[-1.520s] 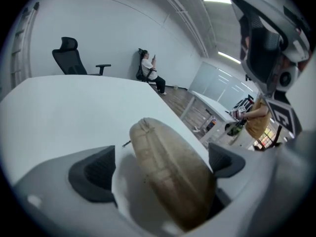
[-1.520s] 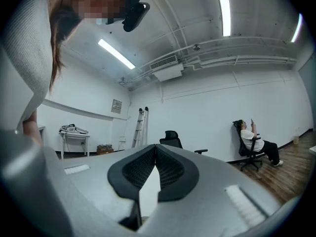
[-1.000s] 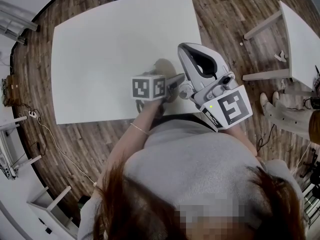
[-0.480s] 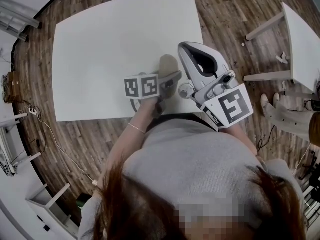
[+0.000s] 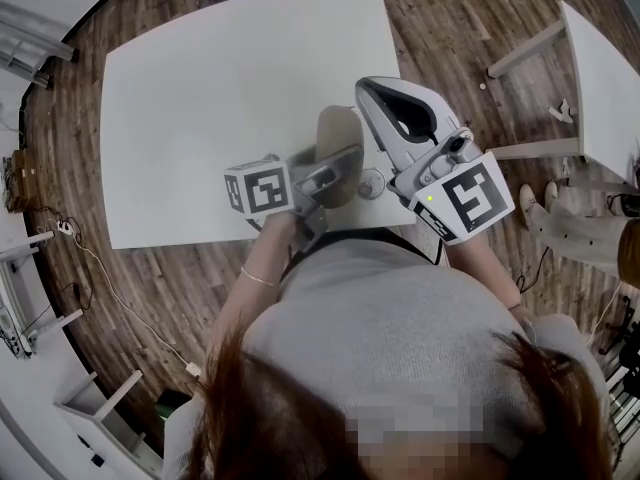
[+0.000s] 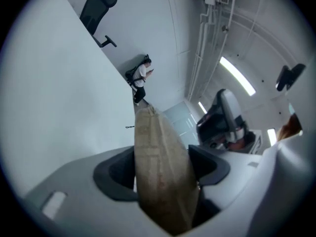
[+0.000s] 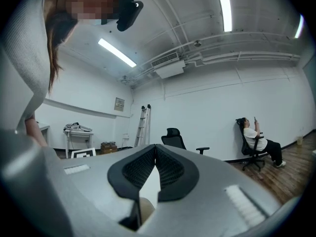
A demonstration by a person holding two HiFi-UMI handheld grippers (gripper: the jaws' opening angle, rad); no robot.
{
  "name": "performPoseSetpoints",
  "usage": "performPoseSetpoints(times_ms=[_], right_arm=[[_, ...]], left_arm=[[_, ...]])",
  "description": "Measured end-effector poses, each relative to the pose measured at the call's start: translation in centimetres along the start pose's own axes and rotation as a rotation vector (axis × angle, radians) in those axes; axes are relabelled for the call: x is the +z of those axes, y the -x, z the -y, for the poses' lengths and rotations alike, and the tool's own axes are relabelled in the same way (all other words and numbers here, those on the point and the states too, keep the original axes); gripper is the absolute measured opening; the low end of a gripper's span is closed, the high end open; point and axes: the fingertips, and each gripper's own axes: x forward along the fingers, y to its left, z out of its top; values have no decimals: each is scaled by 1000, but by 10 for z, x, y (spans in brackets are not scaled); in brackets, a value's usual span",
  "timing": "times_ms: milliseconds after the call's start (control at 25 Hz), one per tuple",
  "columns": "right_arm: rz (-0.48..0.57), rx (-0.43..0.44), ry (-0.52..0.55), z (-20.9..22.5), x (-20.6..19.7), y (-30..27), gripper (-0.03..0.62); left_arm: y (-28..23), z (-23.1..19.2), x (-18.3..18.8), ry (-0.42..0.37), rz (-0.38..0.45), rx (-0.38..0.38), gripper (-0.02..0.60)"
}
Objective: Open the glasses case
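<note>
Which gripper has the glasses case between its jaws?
The left gripper: its jaws clamp the tan glasses case, while the right gripper is shut on nothing.

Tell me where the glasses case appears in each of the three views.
Head view: the glasses case is at picture centre, over the white table's near edge.
Left gripper view: bottom centre, clamped between the jaws.
Right gripper view: only a tan sliver under the shut jaws, probably it.
Shared landmark: the white table, filling the left gripper view's left.

Glasses case [image 5: 338, 133] higher (left gripper [image 5: 333, 174] too)
</note>
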Motion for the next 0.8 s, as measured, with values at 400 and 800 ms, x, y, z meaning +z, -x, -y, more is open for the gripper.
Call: performPoseSetpoints(times_ms=[400,800], right_arm=[[-154,519,-56,30,-33,-2,117],[-263,934,-138,9,-64,8,117]], left_arm=[[26,72,20,-4,117,-261,316],[36,104,24,-8,142,-405,316]])
